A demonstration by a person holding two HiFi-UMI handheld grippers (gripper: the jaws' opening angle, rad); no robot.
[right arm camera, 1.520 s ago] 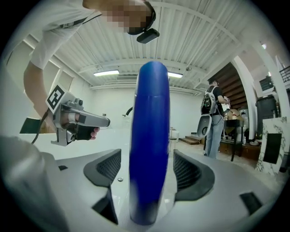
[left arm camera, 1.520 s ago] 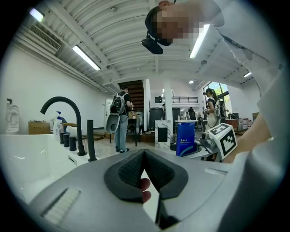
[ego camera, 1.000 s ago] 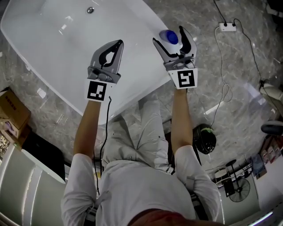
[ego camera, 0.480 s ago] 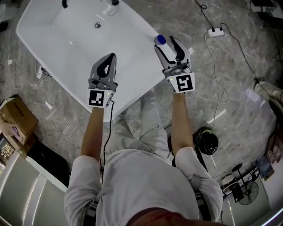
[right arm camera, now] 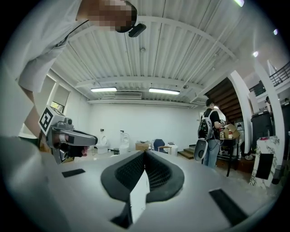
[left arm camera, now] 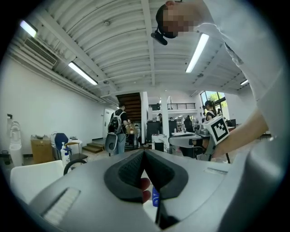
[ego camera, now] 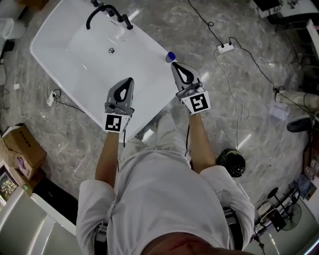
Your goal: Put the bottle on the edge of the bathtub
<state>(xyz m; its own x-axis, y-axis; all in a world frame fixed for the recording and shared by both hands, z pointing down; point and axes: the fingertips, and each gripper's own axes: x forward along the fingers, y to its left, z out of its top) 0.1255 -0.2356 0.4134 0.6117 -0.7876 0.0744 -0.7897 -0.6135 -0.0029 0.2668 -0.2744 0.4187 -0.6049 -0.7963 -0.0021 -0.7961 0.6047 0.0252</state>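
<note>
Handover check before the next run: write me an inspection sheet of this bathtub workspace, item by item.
Surface: white bathtub, nothing seen in the basin; black faucet at its far end.
Job's things: bottle, blue cap, upright on the bathtub's edge, held by neither gripper.
Clutter: cardboard box and a dark round object on the floor.
Grippers: left gripper shut, empty, over the tub; right gripper shut, empty, near the bottle.
Cables: power strip on the floor, its lead trailing.
Surroundings: marble floor; a person with a backpack stands beyond.
</note>
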